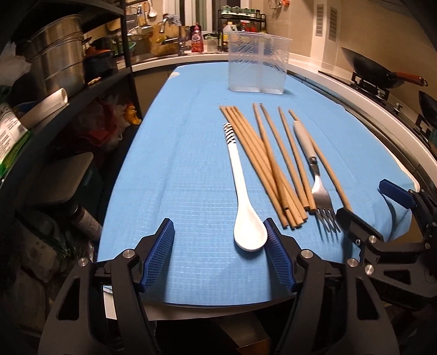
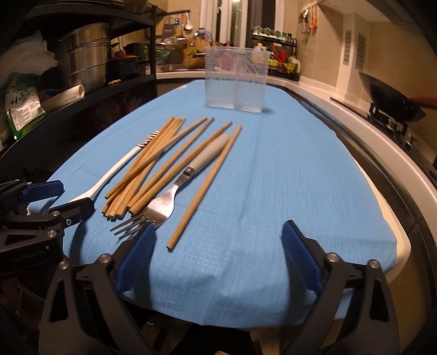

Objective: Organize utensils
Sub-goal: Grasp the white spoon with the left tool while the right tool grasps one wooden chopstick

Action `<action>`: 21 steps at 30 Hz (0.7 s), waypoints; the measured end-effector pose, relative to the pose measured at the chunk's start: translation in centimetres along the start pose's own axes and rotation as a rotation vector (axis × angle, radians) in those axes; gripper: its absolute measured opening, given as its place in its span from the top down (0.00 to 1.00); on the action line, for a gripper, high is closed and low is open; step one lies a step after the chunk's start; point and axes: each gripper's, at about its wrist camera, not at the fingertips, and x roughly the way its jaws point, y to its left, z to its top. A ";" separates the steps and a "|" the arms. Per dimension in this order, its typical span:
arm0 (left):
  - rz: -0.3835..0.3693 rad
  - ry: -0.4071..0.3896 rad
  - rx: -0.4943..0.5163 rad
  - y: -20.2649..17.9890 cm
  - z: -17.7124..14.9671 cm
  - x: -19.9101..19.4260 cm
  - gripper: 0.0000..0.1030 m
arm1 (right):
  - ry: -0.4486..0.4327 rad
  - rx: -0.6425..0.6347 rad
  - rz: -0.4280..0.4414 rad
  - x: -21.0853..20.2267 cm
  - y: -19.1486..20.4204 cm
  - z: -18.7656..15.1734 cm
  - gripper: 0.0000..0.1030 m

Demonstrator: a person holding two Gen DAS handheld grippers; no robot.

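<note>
A white spoon [image 1: 247, 202] with a striped handle end, several wooden chopsticks [image 1: 269, 163] and a grey-handled fork [image 1: 316, 177] lie on the blue cloth [image 1: 191, 163]. A clear two-compartment holder [image 1: 258, 62] stands at the far end. My left gripper [image 1: 220, 237] is open at the near edge, its right finger beside the spoon bowl. My right gripper [image 2: 218, 243] is open, empty, right of the fork [image 2: 174, 188]; one chopstick [image 2: 204, 185] lies between its fingers. The right wrist view also shows the spoon [image 2: 109, 174], chopsticks [image 2: 153, 166] and holder [image 2: 236, 82].
A dark shelf rack [image 1: 82, 90] with steel pots [image 1: 57, 54] stands left of the table. A stove with a wok [image 1: 374, 71] runs along the right. The counter behind holds bottles and a spice rack [image 1: 243, 24].
</note>
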 end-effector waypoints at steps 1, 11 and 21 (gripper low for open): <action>0.001 0.000 -0.007 0.2 0.0 0.0 0.37 | -0.007 0.001 0.012 0.0 0.0 0.0 0.27; -0.094 -0.023 -0.074 0.1 0.1 -0.1 0.51 | -0.055 -0.036 0.126 -0.6 -0.1 -0.7 0.91; -0.161 -0.010 -0.262 1.2 -0.5 -0.5 0.56 | -0.057 -0.027 0.128 -0.4 -0.4 -0.7 0.93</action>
